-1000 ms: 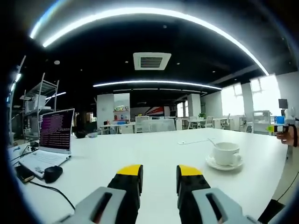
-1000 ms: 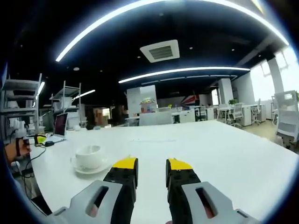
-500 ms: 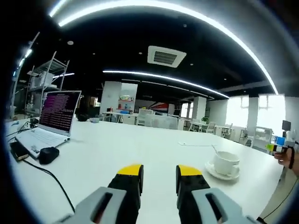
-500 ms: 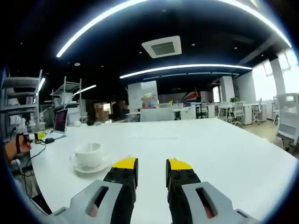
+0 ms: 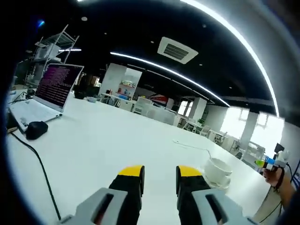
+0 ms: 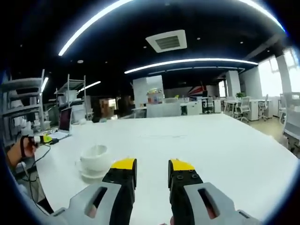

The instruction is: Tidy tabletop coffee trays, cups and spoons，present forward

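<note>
we find both grippers, left point(image 5: 157, 172) and right point(image 6: 151, 166), spread and empty above the table point(image 5: 93, 145); the cup point(image 6: 93, 157) sits on its saucer point(image 6: 89, 173) nearby, untouched; approach stage, next move calls for closing in on it

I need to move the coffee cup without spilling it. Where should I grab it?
Probably grip the saucer rim rather than the cup, coming in low from the right tool side. The cup sits upright on it; its handle cannot be made out.
</note>
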Available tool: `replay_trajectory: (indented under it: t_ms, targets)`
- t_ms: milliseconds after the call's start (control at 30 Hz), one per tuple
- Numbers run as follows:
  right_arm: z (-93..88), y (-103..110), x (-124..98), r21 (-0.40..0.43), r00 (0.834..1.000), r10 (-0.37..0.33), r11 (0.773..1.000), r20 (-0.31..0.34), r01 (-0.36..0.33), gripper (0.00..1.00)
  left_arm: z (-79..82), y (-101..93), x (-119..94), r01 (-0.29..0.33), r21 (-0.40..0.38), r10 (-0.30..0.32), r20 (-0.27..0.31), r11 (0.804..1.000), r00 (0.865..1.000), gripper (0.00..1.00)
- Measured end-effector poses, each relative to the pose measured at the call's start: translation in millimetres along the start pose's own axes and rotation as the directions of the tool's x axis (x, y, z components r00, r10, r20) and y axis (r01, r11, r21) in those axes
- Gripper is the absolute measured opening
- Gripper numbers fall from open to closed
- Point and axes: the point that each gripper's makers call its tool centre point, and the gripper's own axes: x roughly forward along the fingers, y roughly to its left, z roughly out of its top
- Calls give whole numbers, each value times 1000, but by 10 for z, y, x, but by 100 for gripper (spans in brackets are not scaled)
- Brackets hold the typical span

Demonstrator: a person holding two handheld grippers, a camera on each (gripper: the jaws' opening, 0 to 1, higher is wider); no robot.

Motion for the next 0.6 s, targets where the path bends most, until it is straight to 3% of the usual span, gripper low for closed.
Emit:
replay_trajectory:
  t_ms: [133, 333, 600]
  targets:
    - [-1, 30, 108, 126, 999, 32, 992, -11, -30, 27, -35, -33, 64, 21, -56, -22, -13, 998, 1000, 28]
    - [-9, 43, 288, 180, 997, 78, 981, -18, -74, 28, -99, -98, 134, 39, -126, -45, -44, 991, 998, 28]
    - [-118, 262, 464, 273, 987, 145, 954, -68, -121, 28, -199, -212, 252, 76, -233, -101, -96, 970, 990, 28]
